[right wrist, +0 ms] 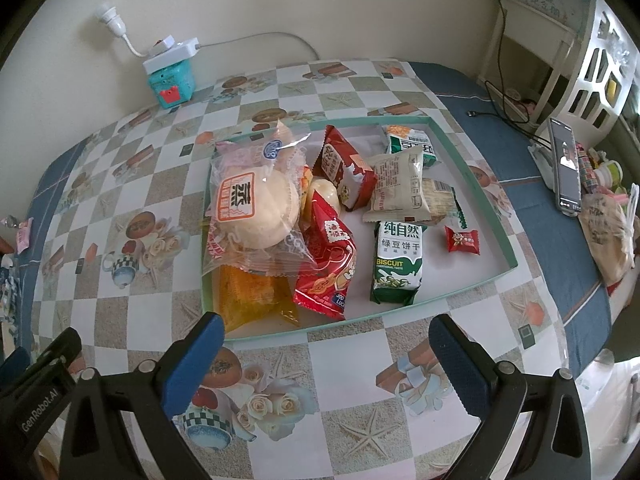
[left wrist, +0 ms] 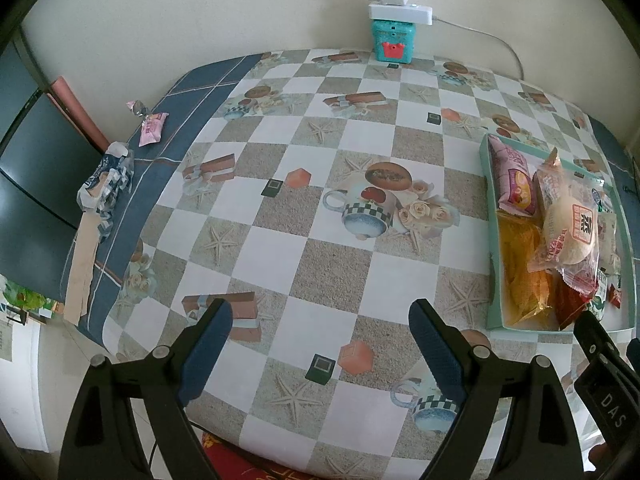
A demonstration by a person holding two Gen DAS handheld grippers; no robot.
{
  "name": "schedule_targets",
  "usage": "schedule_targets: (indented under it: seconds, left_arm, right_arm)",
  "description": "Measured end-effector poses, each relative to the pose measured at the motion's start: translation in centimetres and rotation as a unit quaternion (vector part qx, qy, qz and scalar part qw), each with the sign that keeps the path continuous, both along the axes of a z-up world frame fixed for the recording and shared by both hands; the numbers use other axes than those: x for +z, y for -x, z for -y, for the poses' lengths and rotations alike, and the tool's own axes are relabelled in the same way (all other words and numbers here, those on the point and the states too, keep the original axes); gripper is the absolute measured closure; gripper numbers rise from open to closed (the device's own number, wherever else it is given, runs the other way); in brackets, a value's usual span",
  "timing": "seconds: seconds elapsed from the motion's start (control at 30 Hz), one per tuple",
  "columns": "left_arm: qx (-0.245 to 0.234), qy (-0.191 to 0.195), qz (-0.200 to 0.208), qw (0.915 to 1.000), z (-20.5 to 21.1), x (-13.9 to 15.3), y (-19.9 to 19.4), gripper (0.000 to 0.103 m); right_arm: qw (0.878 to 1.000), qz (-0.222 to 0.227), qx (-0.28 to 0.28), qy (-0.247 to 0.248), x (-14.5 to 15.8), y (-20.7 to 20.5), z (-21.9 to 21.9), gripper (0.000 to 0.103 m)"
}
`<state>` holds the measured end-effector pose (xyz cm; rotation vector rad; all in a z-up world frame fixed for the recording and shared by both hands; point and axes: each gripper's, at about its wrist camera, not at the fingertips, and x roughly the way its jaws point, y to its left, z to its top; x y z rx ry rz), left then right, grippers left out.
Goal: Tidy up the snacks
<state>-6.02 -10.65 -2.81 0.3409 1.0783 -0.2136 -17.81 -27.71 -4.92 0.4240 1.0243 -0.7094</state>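
Both the left gripper (left wrist: 320, 344) and right gripper (right wrist: 326, 354) hang wide open and empty over the glossy checkered bench (left wrist: 280, 240). Crinkly plastic snack packets fill the shallow rectangular green tray (right wrist: 472, 168); a round bun in clear wrap (right wrist: 256, 208) lies topmost

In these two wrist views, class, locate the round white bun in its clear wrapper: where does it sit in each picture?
Left wrist view: the bun is at the right edge, on top of the snacks in the green tray.
Right wrist view: the bun is left of centre, in the tray's left end.
Shared landmark: the teal box by the wall.
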Motion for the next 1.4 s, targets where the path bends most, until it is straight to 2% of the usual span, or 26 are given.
schedule_targets:
  seconds: [1.4]
  left_arm:
    - [-0.004, 0.001, 0.000, 1.0000, -0.08, 0.03, -0.16, 0.013]
  right_arm:
    - [1.000, -0.003, 0.004, -0.002, -0.09, -0.13, -0.02, 0.000]
